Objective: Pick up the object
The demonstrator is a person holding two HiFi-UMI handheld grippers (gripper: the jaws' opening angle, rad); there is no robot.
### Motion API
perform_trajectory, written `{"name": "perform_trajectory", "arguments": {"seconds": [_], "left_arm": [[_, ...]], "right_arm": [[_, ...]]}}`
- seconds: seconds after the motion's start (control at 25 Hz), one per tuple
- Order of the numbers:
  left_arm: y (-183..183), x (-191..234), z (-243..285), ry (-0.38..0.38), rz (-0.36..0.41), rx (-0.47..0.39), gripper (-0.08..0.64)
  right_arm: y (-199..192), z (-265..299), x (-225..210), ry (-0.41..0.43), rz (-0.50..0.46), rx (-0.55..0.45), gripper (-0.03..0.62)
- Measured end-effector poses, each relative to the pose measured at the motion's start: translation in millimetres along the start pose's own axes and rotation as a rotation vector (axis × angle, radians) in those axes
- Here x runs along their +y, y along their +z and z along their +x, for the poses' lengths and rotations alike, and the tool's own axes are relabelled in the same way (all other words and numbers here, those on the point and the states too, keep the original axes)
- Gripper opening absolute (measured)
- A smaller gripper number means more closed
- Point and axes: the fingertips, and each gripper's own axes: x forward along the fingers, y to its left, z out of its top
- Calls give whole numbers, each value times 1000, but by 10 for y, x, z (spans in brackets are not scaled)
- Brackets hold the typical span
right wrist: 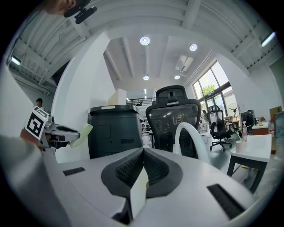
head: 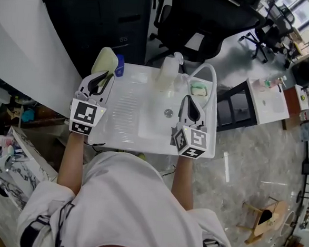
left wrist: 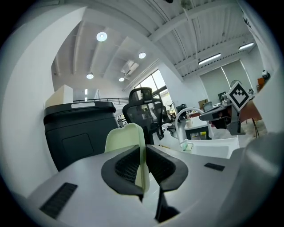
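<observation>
A pale green flat object [head: 104,60] stands on edge above the back left corner of the white sink unit [head: 123,113]. My left gripper [head: 102,77] is shut on its lower part. In the left gripper view the green object [left wrist: 126,137] rises between the dark pads, with my left gripper [left wrist: 143,153] clamped on it. My right gripper [head: 190,100] hovers over the basin's right side, jaws together and nothing between them. The right gripper view shows my right gripper [right wrist: 143,153] shut, with the left gripper [right wrist: 66,131] and green object [right wrist: 84,133] off to the left.
A white faucet [head: 208,71] arches at the sink's back right, beside a green soap [head: 198,89]. A white bottle [head: 167,71] and a blue item [head: 119,66] stand along the back edge. A black cabinet [head: 109,17] and office chair [head: 204,18] are behind.
</observation>
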Motion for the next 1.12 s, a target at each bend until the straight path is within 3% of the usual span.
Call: {"name": "perform_trajectory", "arguments": {"seconds": [1.12], "left_arm": [[11, 306, -96, 43, -27, -42, 58]], "right_arm": [[73, 274, 101, 25, -19, -15, 6]]}}
